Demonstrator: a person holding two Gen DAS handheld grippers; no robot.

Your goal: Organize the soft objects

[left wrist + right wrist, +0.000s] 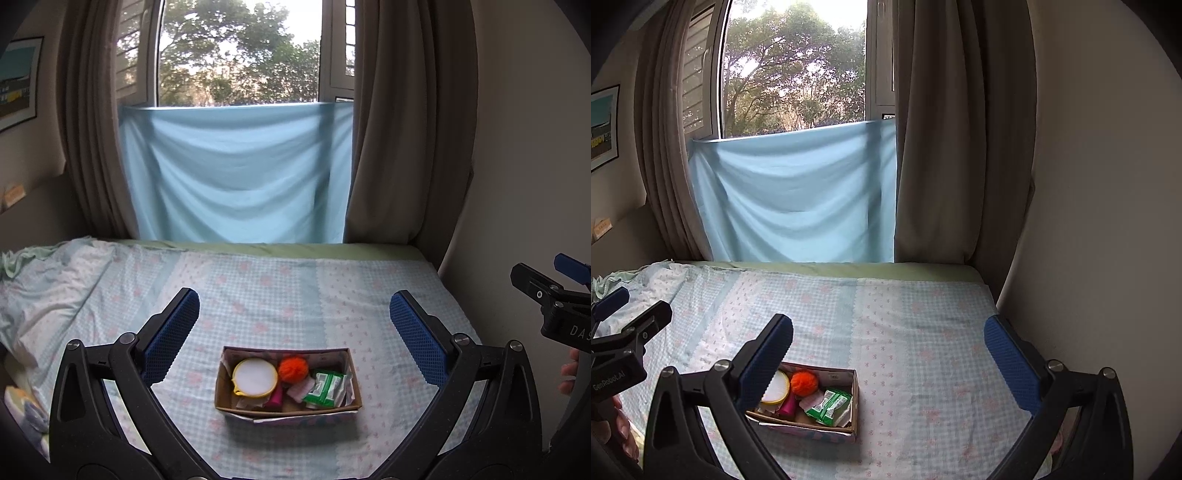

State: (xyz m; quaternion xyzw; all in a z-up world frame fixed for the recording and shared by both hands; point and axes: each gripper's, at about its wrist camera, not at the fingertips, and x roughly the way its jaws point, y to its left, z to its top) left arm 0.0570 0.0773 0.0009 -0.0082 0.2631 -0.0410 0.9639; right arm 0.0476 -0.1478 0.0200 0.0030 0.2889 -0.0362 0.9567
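Observation:
A shallow cardboard box (288, 408) (854, 398) sits on the bed. Inside lie a round white puff with a yellow rim (255, 376) (776, 386), an orange yarn ball (293, 368) (804, 383), a green packet (325, 388) (829, 403), a pink piece (275, 399) (788, 406) and some pale wrappers. My left gripper (294, 308) hangs open above the box, nothing between its blue pads. My right gripper (888, 336) is open too, to the right of the box; its left finger (764, 362) covers the box's left end.
The bed (280, 284) has a checked blue-and-pink sheet, rumpled bedding (48, 280) at the left and a wall (1089, 221) along the right side. A blue cloth (236, 173) and brown curtains (399, 147) hang at the window beyond. A hand (569, 373) holds the right gripper.

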